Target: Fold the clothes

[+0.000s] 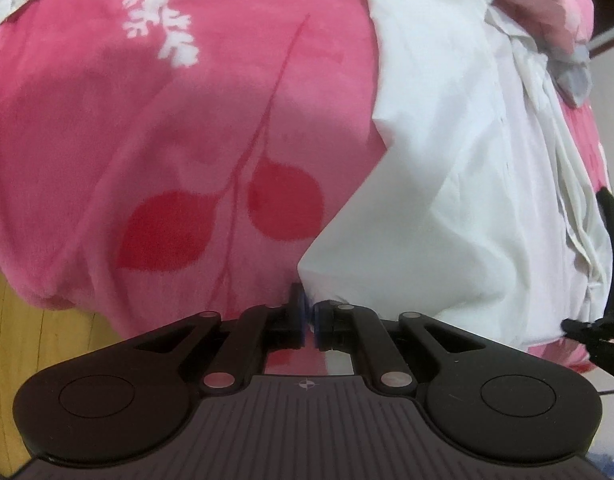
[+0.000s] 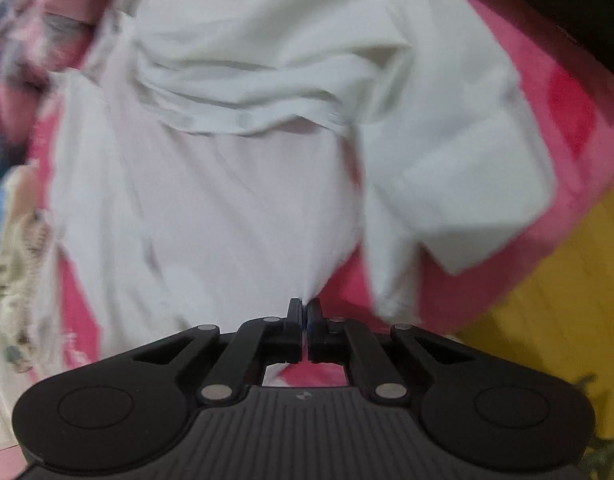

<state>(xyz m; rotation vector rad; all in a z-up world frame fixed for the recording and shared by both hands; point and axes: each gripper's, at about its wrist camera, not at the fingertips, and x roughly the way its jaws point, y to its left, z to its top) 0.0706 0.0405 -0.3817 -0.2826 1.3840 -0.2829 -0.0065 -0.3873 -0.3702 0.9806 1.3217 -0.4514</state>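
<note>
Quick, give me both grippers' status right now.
Left gripper: closed, pinching a corner of the white garment over the pink blanket.
Right gripper: closed, pinching another point of the white garment's edge.

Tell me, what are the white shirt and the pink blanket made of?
The white shirt looks like thin, matte woven cloth, maybe cotton: it creases sharply. The pink blanket looks like soft fleece, with a fuzzy, plush surface.
</note>
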